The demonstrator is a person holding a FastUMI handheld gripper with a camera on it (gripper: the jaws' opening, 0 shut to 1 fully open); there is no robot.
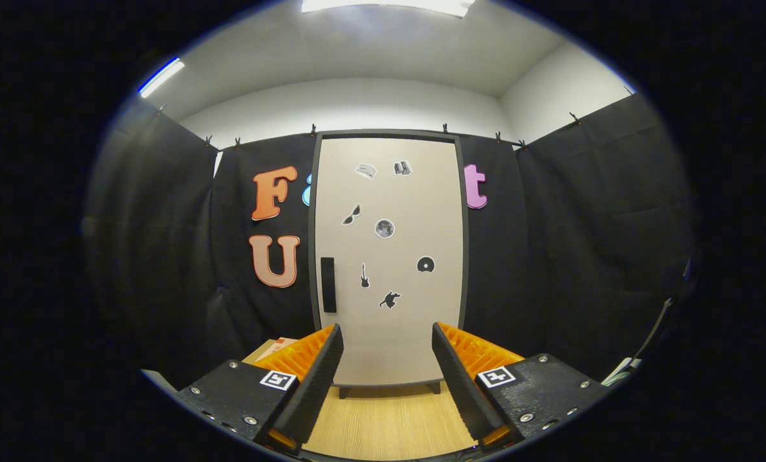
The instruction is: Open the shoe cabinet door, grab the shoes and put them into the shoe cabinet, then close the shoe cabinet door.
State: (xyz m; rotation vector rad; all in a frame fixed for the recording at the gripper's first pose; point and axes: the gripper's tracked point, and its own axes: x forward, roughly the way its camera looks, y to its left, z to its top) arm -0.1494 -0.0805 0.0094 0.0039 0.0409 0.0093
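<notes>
Black cloth walls all round under a white ceiling; pale wood-grain floor (pixel 389 417) below. Shoe cabinet (pixel 389 256) upright straight ahead, beyond the fingers: tall, matte beige door (pixel 408 333) shut, dark frame, short feet, small flat stickers scattered across it. Dark rectangular handle (pixel 328 284) by the door's left edge. Gripper (pixel 388 366) spread wide, holding nothing, ridged fingers (pixel 318 378) apart. Cardboard box (pixel 273 350) partly hidden behind left finger. Bare floor between fingers and cabinet.

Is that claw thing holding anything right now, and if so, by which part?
Nothing is held. The gripper has its fingers spread apart with only bare floor between them; the shoe cabinet door stands shut beyond them, its handle untouched.
</notes>
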